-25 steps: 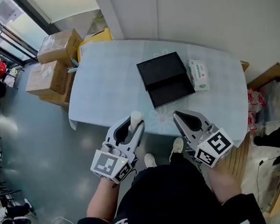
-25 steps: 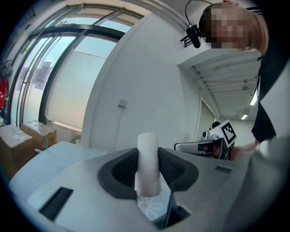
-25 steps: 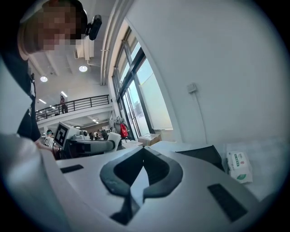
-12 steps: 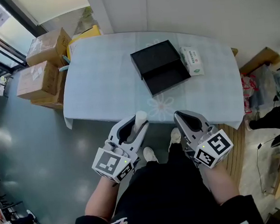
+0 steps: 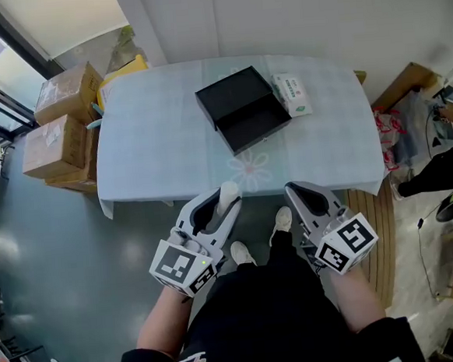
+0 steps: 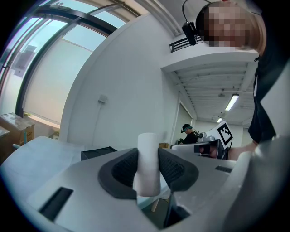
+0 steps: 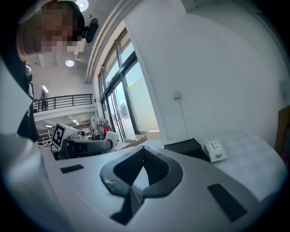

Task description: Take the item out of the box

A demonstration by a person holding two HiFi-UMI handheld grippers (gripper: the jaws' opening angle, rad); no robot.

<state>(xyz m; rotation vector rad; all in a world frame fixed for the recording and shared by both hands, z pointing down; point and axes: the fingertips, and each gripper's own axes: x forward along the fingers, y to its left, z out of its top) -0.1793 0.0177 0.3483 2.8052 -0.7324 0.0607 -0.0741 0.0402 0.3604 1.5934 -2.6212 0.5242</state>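
One pkg (image 5: pixel 292 94), maybe wipes, print illegible; L gripper (image 5: pixel 226 200) holds roll (image 6: pixel 147 163).

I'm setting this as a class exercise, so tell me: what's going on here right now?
A person stands just short of a table with a gripper in each hand. The left gripper is clamped on a white cylindrical item, held upright and off the table. The right gripper is shut and empty. On the table a black box lies open, with a white packet beside it.

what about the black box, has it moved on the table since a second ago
No. The black box still lies just left of the tissue pack on the table; only the camera shifted.
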